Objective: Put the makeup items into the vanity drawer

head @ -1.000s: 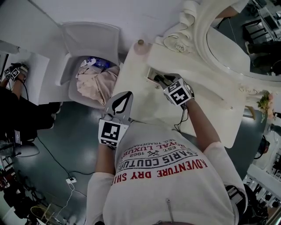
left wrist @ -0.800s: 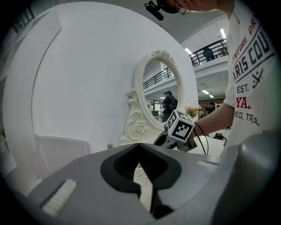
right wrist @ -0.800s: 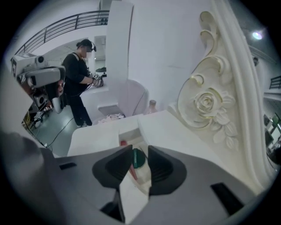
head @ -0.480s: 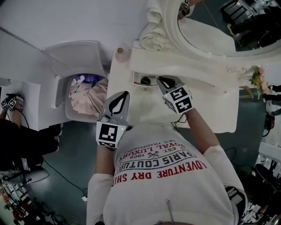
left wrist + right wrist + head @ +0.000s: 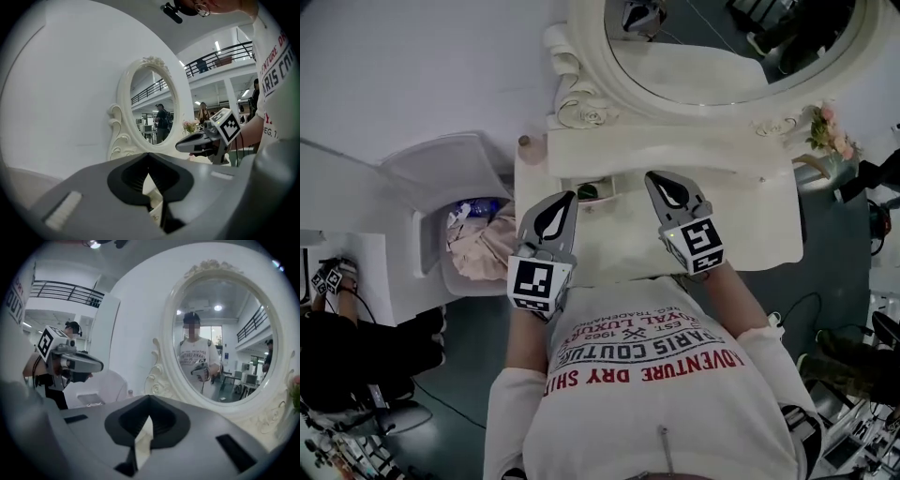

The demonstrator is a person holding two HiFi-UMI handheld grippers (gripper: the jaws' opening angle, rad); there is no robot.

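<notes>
Vanity (image 5: 741, 239), left tongs (image 5: 565, 199), right tongs (image 5: 656, 178) closed, empty

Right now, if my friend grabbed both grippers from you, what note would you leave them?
Left gripper: jaws shut, empty, over the vanity table.
Right gripper: jaws closing shut, nothing between them.
Drawer: open, something dark inside; I can't tell what.
Small pink bottle: on the table's back left corner.
Done: at least one item looks put away.
Left: maybe the bottle, then shut the drawer.
</notes>
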